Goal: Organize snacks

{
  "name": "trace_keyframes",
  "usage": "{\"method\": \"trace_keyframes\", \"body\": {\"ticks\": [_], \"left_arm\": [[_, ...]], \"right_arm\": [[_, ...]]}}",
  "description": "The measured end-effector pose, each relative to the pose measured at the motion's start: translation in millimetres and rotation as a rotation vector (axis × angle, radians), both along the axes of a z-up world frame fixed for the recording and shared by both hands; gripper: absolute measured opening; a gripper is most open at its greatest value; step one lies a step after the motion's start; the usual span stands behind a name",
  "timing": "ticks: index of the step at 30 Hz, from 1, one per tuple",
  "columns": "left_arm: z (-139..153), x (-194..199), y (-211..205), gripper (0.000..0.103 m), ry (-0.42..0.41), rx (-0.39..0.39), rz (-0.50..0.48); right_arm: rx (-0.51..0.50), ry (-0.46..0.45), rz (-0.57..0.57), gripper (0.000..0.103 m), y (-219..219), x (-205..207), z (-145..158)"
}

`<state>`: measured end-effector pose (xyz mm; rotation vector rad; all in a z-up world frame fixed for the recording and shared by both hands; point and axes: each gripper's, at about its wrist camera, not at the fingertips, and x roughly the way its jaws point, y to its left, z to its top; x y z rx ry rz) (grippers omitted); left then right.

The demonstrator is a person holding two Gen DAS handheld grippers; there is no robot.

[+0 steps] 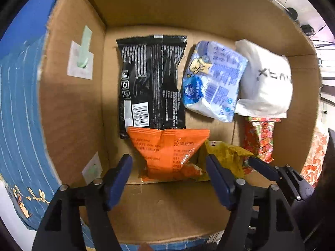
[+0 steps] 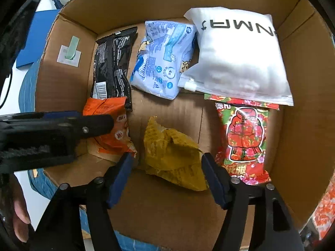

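An open cardboard box point(image 1: 73, 104) holds several snack packets lying flat. My left gripper point(image 1: 169, 167) points down into it, open, its blue pads on either side of an orange packet point(image 1: 165, 150) without pressing it. My right gripper point(image 2: 167, 165) is also open, straddling a crumpled yellow packet point(image 2: 171, 156) on the box floor. Behind lie a black packet point(image 1: 150, 79), a blue-and-white packet point(image 1: 211, 79) and a white zip bag point(image 2: 240, 52), which overlaps a red floral packet point(image 2: 245, 138). In the right wrist view the left gripper's fingers point(image 2: 90, 125) cover part of the orange packet point(image 2: 106, 108).
The box walls point(image 2: 293, 62) rise on all sides around both grippers. The box stands on a blue patterned cloth point(image 1: 18, 104). A red-and-white patterned thing point(image 1: 314, 156) lies outside the right wall. A person's hand point(image 2: 18, 209) shows at the lower left.
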<state>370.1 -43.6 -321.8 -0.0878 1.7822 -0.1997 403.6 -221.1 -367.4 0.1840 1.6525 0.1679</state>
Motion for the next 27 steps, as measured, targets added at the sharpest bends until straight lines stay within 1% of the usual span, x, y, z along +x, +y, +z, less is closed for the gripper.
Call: {"method": "trace_keyframes", "body": {"ticks": [1, 4, 6, 8, 10, 11, 12, 16, 17, 18, 19, 22, 27], "left_arm": [[5.2, -0.2, 1.0, 0.074, -0.010, 0.003, 0.004], [22.5, -4.2, 3.1, 0.084, -0.048, 0.006, 0.007], [34.4, -7.7, 4.3, 0.086, -0.080, 0.010, 0.008], [46.0, -13.0, 3.7, 0.092, -0.111, 0.018, 0.004], [55.7, -18.9, 2.5, 0.094, -0.136, 0.015, -0.003], [59.4, -22.1, 2.8, 0.097, -0.151, 0.020, -0.005], [65.9, -25.7, 2.6, 0.098, -0.171, 0.025, -0.006], [82.9, -33.5, 4.1, 0.099, -0.235, 0.036, -0.009], [86.2, -37.0, 4.9, 0.099, -0.253, 0.042, -0.013], [89.9, -38.6, 5.2, 0.100, -0.270, 0.052, -0.016], [92.4, -41.1, 6.5, 0.103, -0.288, 0.064, -0.017], [98.6, -48.7, 9.5, 0.103, -0.337, 0.085, -0.010], [117.5, -66.0, 13.5, 0.103, -0.401, 0.082, 0.012]], "right_arm": [[0.002, -0.002, -0.001, 0.072, -0.6, -0.7, 2.2], [-0.009, -0.015, -0.001, 0.075, -2.3, -5.0, 11.9], [-0.017, -0.030, -0.001, 0.077, -2.0, -8.5, 22.2], [-0.037, -0.051, 0.000, 0.077, -4.0, -11.7, 31.5], [-0.052, -0.067, -0.002, 0.077, -7.8, -16.7, 42.5], [-0.060, -0.077, -0.005, 0.077, -9.7, -18.6, 47.8], [-0.067, -0.088, -0.009, 0.080, -11.4, -20.2, 53.5], [-0.118, -0.140, -0.018, 0.093, -18.4, -30.1, 79.4], [-0.140, -0.149, -0.022, 0.101, -19.8, -31.5, 83.5], [-0.156, -0.159, -0.028, 0.103, -22.4, -32.4, 89.6], [-0.163, -0.171, -0.035, 0.103, -23.5, -33.7, 92.8], [-0.182, -0.189, -0.067, 0.103, -35.5, -37.0, 103.2], [-0.187, -0.217, -0.099, 0.103, -43.2, -49.6, 118.0]]}}
